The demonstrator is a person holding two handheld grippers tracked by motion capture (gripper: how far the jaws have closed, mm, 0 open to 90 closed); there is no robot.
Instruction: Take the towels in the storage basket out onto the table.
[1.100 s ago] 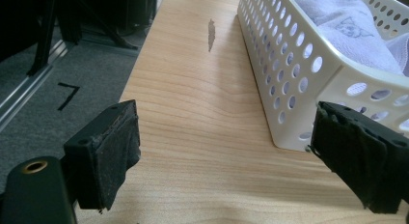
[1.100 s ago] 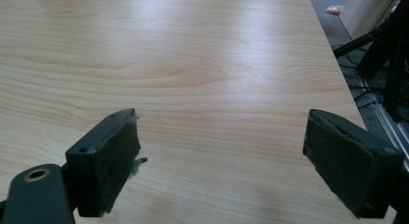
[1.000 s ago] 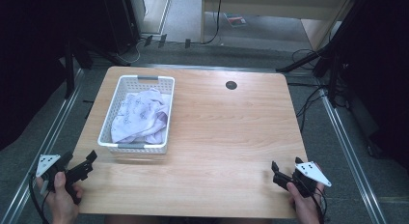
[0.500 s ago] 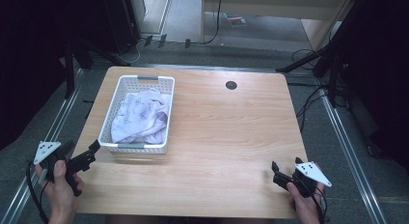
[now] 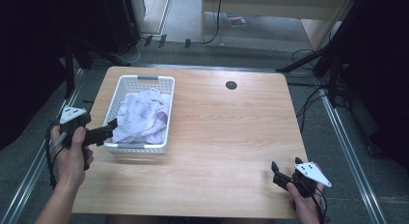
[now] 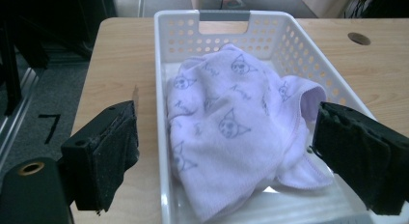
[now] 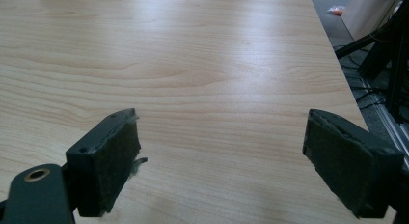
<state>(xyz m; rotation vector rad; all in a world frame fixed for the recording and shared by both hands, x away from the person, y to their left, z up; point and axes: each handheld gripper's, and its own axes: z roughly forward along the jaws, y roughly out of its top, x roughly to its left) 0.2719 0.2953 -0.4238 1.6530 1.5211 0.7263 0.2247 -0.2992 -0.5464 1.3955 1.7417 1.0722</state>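
Lavender towel (image 6: 231, 132), soft terry printed with small cat faces, lies crumpled in a white plastic basket (image 6: 176, 21) with perforated walls and a grey handle strip, at the left of the pale wood-grain counter (image 5: 231, 137). The left tool (image 5: 112, 129) hovers at the basket's near rim, jaws wide apart and holding nothing. The right tool (image 5: 276, 172) sits over bare counter at the near right corner, jaws also wide and empty. A dark round grommet (image 5: 231, 85) marks the far edge.

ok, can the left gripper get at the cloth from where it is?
Probably yes. The left gripper is open at the basket's near rim, the cloth heaped above the wall, nothing between.
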